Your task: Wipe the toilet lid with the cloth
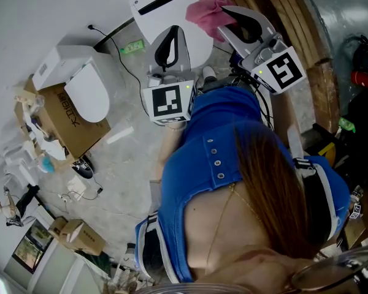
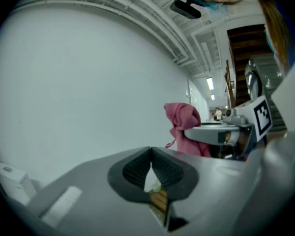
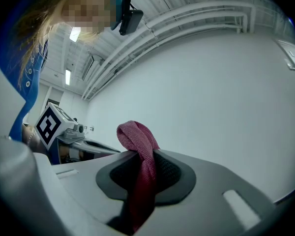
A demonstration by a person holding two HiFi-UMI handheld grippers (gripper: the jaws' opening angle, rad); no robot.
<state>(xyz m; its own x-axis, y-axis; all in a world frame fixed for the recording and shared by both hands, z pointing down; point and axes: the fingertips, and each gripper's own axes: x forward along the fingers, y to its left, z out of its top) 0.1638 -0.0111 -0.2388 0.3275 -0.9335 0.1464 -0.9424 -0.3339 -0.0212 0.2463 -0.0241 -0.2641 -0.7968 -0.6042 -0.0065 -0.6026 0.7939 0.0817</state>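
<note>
Where the cloth is: the pink cloth is caught between the jaws of the right gripper. A bunched knob stands past the tips and the tail runs back between the pads.
Why held so: that protruding wad looks meant as the wiping face, and the deep bite should stop it dragging free.
Right gripper: clenched on the cloth. From the head view it is at the far right edge of the white toilet lid. No view shows whether cloth and lid touch.
Left gripper: tips pressed together on nothing, held over the near part of the lid, probably parked clear of the wiping path.
Lid: down and bare, so wiping looks about to begin.
Spare toilet: in a cardboard box, well apart at the left and not involved.
</note>
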